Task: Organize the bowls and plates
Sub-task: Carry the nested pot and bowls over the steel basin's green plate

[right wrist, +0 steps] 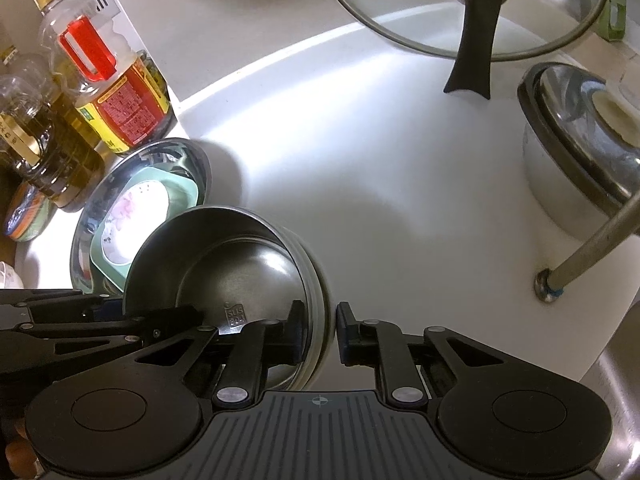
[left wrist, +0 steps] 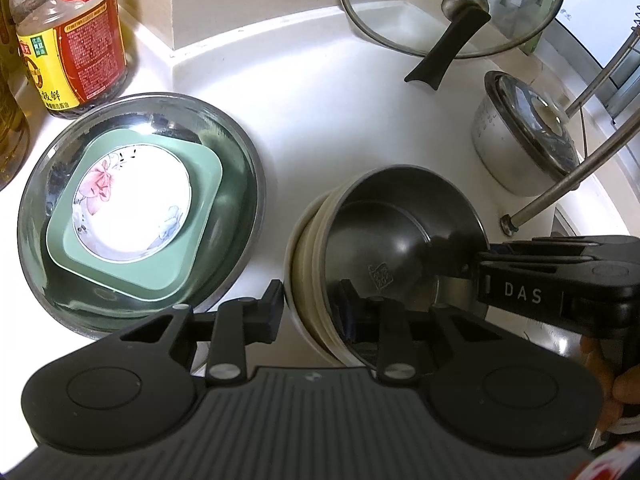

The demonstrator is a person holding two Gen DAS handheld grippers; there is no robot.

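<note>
A stack of nested bowls stands on the white counter, a steel bowl (left wrist: 400, 236) on top inside cream ones (left wrist: 308, 264). The steel bowl also shows in the right wrist view (right wrist: 240, 264). My left gripper (left wrist: 310, 308) straddles the stack's left rim, one finger outside and one inside, with a gap. My right gripper (right wrist: 318, 334) straddles the opposite rim the same way; it shows in the left wrist view (left wrist: 480, 268). A large steel basin (left wrist: 48, 216) to the left holds a green square plate (left wrist: 192, 264) with a floral plate (left wrist: 132, 204) on it.
Sauce and oil bottles (left wrist: 76, 36) stand at the back left. A glass lid with a black handle (left wrist: 452, 8) leans at the back. A lidded steel pot (left wrist: 520, 136) and a metal rack leg (left wrist: 568, 184) stand on the right. A sink edge (right wrist: 616, 380) lies at the far right.
</note>
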